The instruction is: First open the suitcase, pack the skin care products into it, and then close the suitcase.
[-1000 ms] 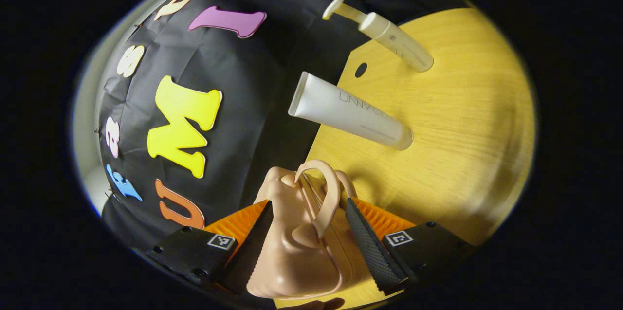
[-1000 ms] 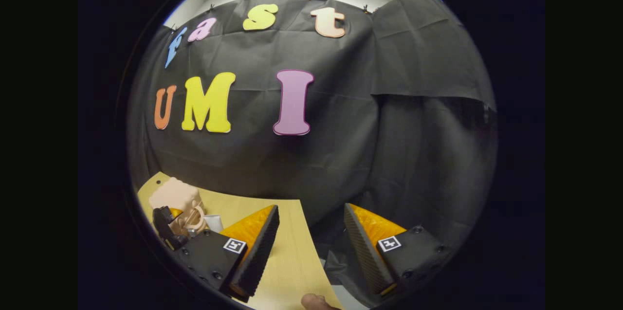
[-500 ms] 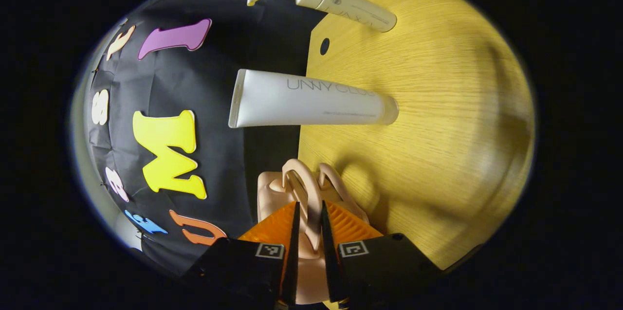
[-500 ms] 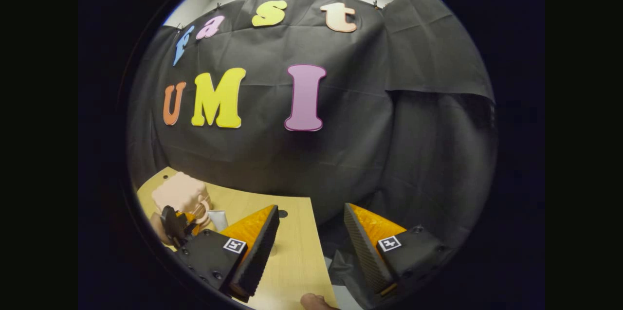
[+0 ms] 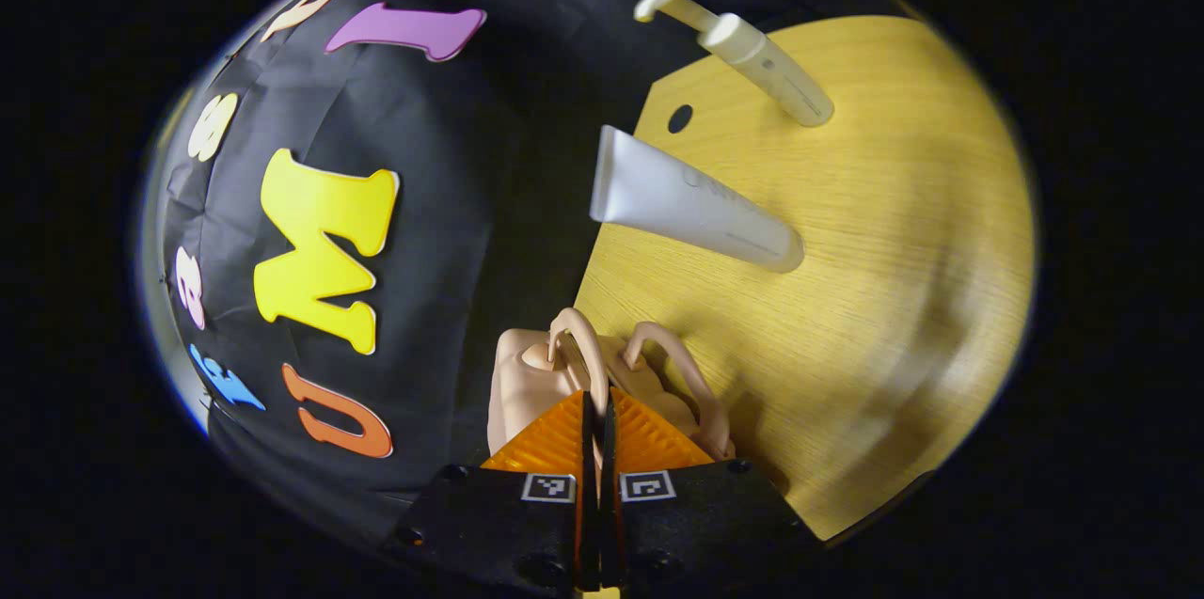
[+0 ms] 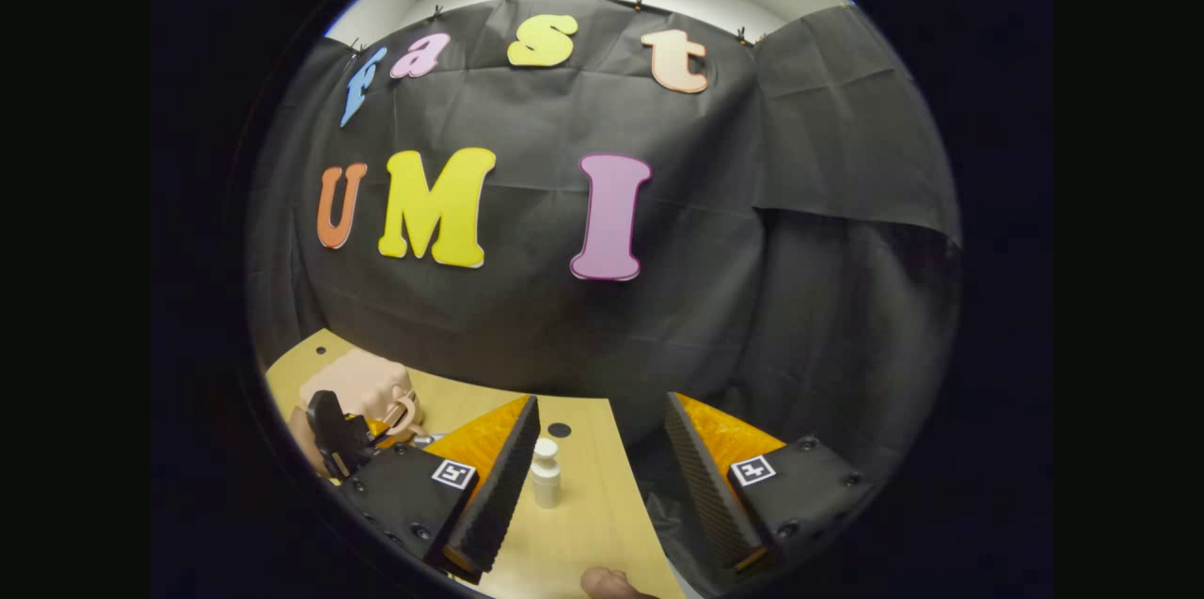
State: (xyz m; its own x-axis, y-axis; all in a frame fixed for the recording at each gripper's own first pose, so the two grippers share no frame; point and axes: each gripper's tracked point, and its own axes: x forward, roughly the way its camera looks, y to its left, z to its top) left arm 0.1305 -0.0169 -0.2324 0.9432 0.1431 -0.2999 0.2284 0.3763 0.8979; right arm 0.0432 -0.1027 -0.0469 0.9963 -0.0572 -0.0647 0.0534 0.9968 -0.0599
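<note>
now left tongs [image 5: 596, 411] pinching suitcase handle [image 5: 585, 354], right tongs [image 6: 600, 458] agape

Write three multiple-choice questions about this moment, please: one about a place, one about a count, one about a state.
1. Where does the white tube stand?
A. on the wooden table
B. inside the suitcase
C. in the right gripper

2. How many handles show on the pink suitcase in the left gripper view?
A. one
B. two
C. four

3. How is the left gripper?
A. wide open
B. shut on a suitcase handle
C. shut on the pump bottle

Answers:
1 A: its cap end rests on the bare tabletop, near the pump bottle.
2 B: two loops rise from its top.
3 B: both fingers press together on one loop, while the right gripper hangs open.
</note>
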